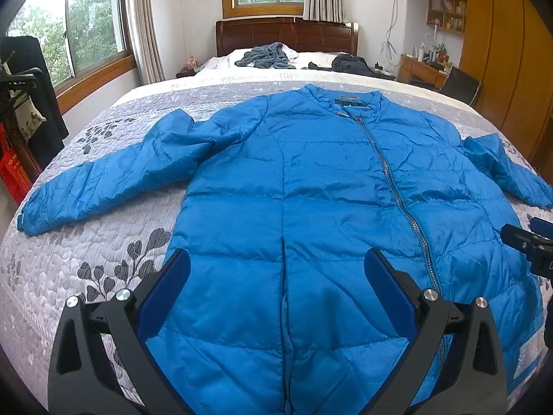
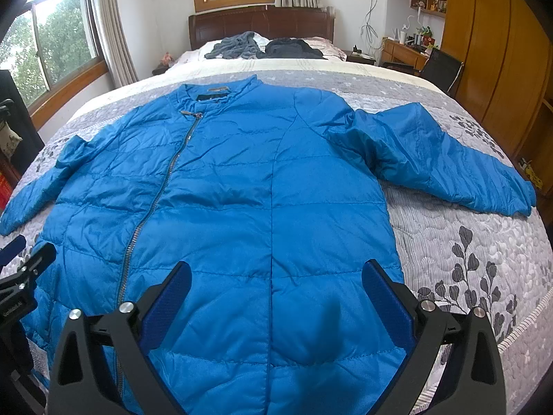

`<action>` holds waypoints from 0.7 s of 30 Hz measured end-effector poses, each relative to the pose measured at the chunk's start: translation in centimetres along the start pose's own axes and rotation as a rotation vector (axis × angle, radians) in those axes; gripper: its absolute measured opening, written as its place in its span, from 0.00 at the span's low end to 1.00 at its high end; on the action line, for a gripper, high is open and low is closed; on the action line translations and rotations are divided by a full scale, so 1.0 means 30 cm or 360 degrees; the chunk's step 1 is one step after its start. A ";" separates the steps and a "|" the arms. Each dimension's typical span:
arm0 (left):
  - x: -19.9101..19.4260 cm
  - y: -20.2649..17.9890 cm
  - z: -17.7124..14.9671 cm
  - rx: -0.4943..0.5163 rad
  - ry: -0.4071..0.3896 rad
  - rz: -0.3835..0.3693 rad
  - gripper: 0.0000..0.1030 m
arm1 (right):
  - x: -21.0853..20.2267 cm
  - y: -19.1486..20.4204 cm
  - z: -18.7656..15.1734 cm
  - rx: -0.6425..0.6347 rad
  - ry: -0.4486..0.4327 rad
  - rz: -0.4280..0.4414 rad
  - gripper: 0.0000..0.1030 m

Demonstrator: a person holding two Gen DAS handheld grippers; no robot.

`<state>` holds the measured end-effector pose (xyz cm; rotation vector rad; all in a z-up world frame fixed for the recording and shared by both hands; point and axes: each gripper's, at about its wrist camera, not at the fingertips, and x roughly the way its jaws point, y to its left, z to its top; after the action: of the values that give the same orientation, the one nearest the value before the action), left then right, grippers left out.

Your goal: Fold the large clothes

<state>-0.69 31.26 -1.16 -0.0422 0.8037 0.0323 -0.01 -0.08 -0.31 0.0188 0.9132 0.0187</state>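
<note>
Left wrist: jacket (image 1: 293, 190) flat beyond gaping left claw (image 1: 276, 269).

The blue jacket (image 1: 311, 180) is thin, shiny cloth, puffy and stitched in bands, with many small wrinkles; its zipper (image 1: 397, 186) has small grey metal teeth that glint; the bed cover (image 1: 103, 242) is soft, matt cloth, quilted and bumpy, with grey leaf prints; the left hand-held gripper (image 1: 276, 269) has matt black plastic arms, round shiny metal bolts and rough, dotted blue pads (image 1: 166, 297); the right hand-held gripper (image 2: 276, 273) looks the same; the headboard (image 2: 259, 22) is dark, glossy wood; the wardrobe (image 2: 501, 52) is smooth, light brown wood with a soft shine.
</note>
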 end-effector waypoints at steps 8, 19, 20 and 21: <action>0.000 0.002 -0.001 0.0002 0.0000 0.0002 0.97 | 0.000 0.000 0.001 0.0001 0.0000 0.0000 0.96; 0.060 -0.022 0.010 -0.0051 0.0122 -0.0244 0.97 | 0.009 -0.100 0.002 0.0037 -0.0012 0.0102 0.96; 0.069 -0.033 0.022 -0.0060 0.0139 -0.0250 0.97 | 0.009 -0.139 0.012 0.0069 -0.0008 0.0093 0.96; 0.078 -0.049 0.039 -0.0060 0.0144 -0.0245 0.97 | 0.009 -0.205 0.030 0.0121 -0.0007 0.0063 0.96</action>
<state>1.84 29.87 -2.00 -0.1418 0.8886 -0.1005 0.93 -6.24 -0.13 0.1076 0.9087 0.0209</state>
